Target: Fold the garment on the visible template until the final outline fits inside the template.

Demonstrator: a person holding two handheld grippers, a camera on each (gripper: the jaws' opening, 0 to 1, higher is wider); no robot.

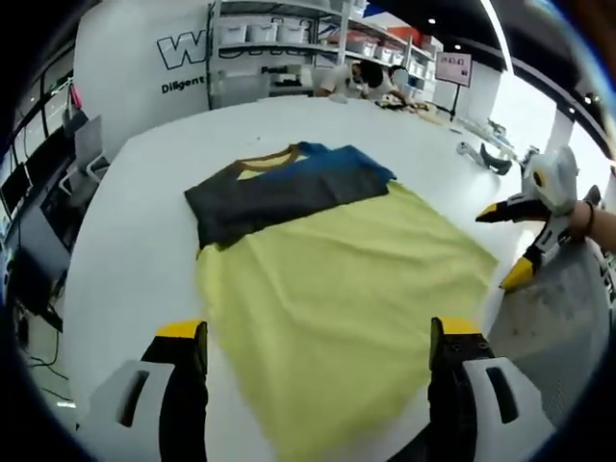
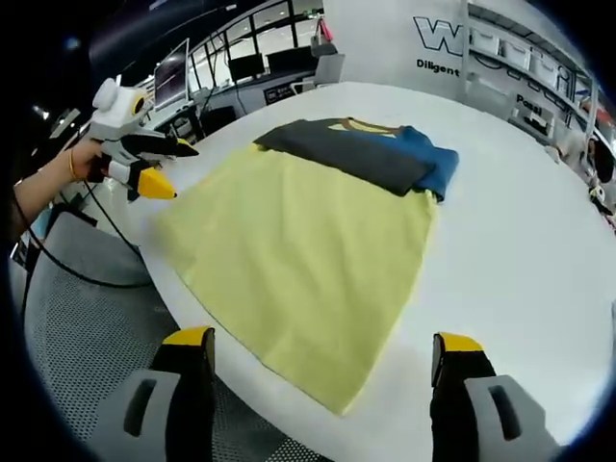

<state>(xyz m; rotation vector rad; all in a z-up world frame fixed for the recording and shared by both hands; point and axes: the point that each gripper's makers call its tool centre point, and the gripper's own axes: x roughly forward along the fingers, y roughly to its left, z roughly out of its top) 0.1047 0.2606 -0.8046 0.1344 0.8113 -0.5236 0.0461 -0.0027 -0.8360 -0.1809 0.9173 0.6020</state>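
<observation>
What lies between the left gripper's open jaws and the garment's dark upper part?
In the left gripper view, the garment's own yellow cloth spreads from the left gripper up to the dark part; nothing else lies there.

One garment [image 1: 327, 289] lies on one table [image 1: 135, 260], its sleeves folded over the yellow body, one dark grey [image 1: 274, 197], one blue [image 1: 351, 159]; two grippers are in sight, the left gripper [image 2: 164, 168] and the right gripper [image 1: 505, 245], each with two yellow-tipped jaws; one hand [image 2: 82, 159] grips the left one.
</observation>
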